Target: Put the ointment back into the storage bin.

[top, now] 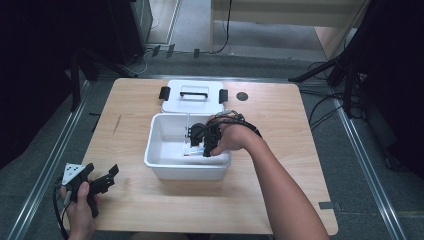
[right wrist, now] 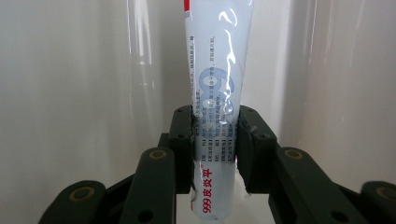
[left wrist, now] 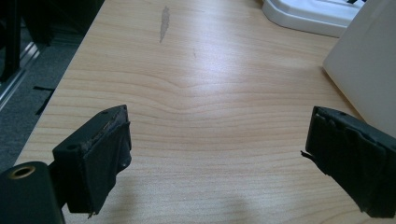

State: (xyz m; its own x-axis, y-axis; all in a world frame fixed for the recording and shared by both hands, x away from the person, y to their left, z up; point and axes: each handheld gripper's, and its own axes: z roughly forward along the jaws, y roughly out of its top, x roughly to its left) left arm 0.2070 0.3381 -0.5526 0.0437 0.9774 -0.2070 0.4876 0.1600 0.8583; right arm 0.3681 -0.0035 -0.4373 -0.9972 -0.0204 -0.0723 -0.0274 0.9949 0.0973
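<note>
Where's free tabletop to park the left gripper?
Bare wood lies between the left gripper and the white bin, and along the table's right side beyond the forearm. Crowded: the bin's inside, where the right gripper holds the tube, and the lid behind.

A light wooden table [top: 280, 200] carries 2 things: a white open bin [top: 187, 170], just right of the left gripper's fingers [left wrist: 100, 158], and beyond it a white lid [top: 195, 104] with a black handle, touching the bin's far wall.
</note>
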